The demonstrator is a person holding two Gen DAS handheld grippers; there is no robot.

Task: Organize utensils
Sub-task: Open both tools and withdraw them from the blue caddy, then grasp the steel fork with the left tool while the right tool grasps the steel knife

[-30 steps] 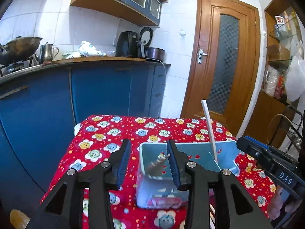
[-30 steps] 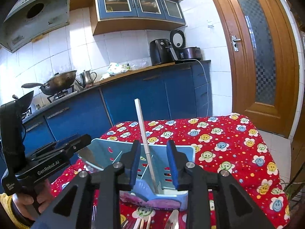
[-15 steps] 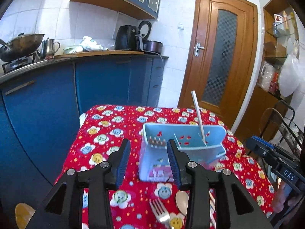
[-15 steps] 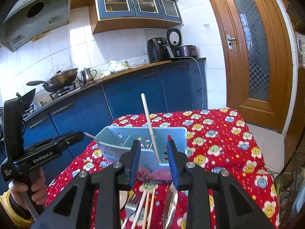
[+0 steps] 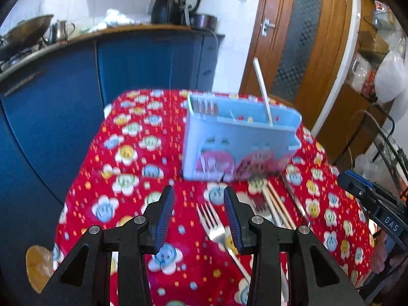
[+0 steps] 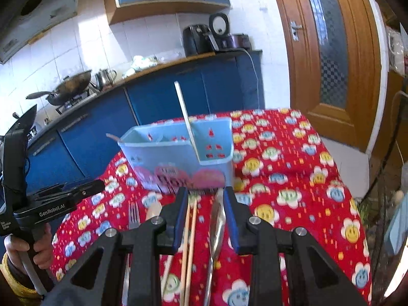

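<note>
A light blue utensil caddy (image 5: 239, 137) (image 6: 178, 153) stands on the red flowered tablecloth (image 5: 122, 153). A white stick (image 5: 261, 86) (image 6: 185, 112) leans upright in it, and fork tines (image 5: 204, 107) show in its left compartment. In front of the caddy lie a fork (image 5: 211, 219) (image 6: 134, 214), a pair of wooden chopsticks (image 5: 278, 206) (image 6: 190, 224) and a steel utensil (image 6: 216, 224). My left gripper (image 5: 199, 196) hovers open above the cloth beside the fork. My right gripper (image 6: 204, 191) is open over the chopsticks and steel utensil, gripping nothing.
Blue kitchen cabinets (image 5: 127, 58) with a wok (image 6: 68, 84) and kettle stand behind the table. A wooden door (image 5: 301, 38) is at the back right. A wire rack (image 5: 392, 153) stands to the right of the table. A hand (image 6: 23, 244) holds the left gripper's handle.
Both grippers drew back from the caddy and tipped downward. The caddy now sits farther off, and the loose utensils on the cloth have come into view under the fingers.
</note>
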